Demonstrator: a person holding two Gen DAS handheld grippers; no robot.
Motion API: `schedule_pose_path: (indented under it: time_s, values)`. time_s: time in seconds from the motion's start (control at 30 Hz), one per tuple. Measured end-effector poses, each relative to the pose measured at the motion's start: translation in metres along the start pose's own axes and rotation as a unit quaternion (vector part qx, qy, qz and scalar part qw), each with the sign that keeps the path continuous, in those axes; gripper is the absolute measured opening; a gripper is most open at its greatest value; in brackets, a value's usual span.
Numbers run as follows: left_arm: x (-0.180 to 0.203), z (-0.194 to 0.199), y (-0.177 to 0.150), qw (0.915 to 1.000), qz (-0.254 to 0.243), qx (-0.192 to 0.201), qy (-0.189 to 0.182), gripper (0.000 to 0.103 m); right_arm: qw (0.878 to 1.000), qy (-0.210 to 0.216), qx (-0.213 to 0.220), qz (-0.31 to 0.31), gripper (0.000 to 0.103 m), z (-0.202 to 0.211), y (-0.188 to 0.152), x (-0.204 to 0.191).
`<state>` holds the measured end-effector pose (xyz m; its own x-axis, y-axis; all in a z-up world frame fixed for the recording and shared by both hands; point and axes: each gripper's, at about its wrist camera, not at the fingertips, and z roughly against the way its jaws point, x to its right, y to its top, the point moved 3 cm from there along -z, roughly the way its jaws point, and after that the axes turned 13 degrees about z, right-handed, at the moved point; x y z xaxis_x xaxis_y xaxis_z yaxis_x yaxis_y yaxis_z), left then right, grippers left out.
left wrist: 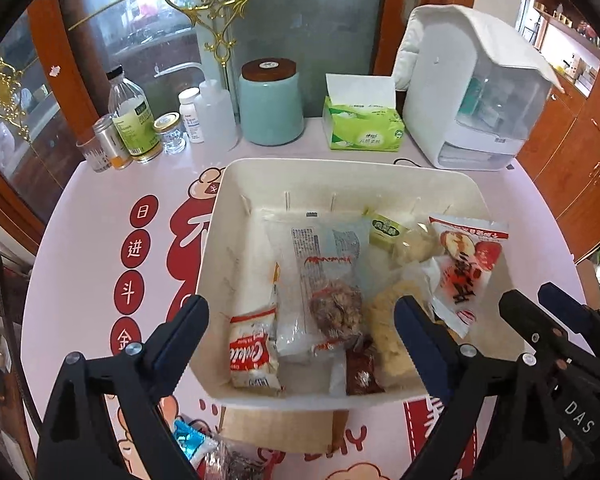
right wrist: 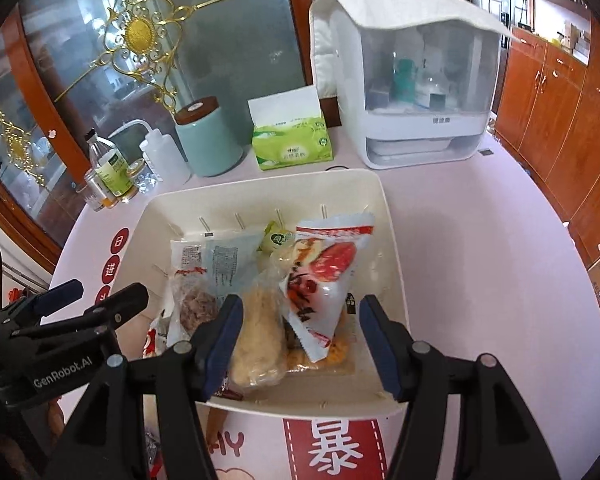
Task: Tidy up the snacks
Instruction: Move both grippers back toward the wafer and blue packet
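Observation:
A cream bin (left wrist: pixel 216 216) (right wrist: pixel 392 240) sits on the pink table and holds several snack packets. My left gripper (left wrist: pixel 300 320) (right wrist: pixel 100 292) stands wide open above the bin's near left part, over a clear packet of brown nut cake (left wrist: pixel 332 304) and a red-and-white packet (left wrist: pixel 254 356), touching neither. My right gripper (right wrist: pixel 302 324) (left wrist: pixel 536 298) is open over the bin's near right part. A pale yellow pastry packet (right wrist: pixel 260 340) and an upright red-and-white fruit packet (right wrist: pixel 320 280) (left wrist: pixel 468 264) lie between its fingers, with a gap to the right pad. A small green packet (left wrist: pixel 384 232) lies at the back.
Behind the bin stand a green tissue box (left wrist: pixel 362 128), a teal canister (left wrist: pixel 270 108), a white covered appliance (left wrist: pixel 480 100) and several bottles (left wrist: pixel 132 120). A cardboard piece (left wrist: pixel 280 428) and loose wrapped snacks (left wrist: pixel 196 440) lie before the bin. Wooden cabinets (right wrist: pixel 560 120) stand at the right.

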<state>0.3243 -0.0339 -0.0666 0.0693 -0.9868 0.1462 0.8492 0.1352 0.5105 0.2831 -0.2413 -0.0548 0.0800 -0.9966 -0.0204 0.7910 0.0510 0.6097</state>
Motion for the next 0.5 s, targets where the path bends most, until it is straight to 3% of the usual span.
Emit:
schedule_pose_path:
  time_s: [0.5]
  values:
    - [-0.008, 0.092, -0.038, 0.9982, 0.016, 0.055, -0.017, 0.093, 0.999, 0.019, 0.041, 0.027, 0.061, 0.072, -0.027, -0.022]
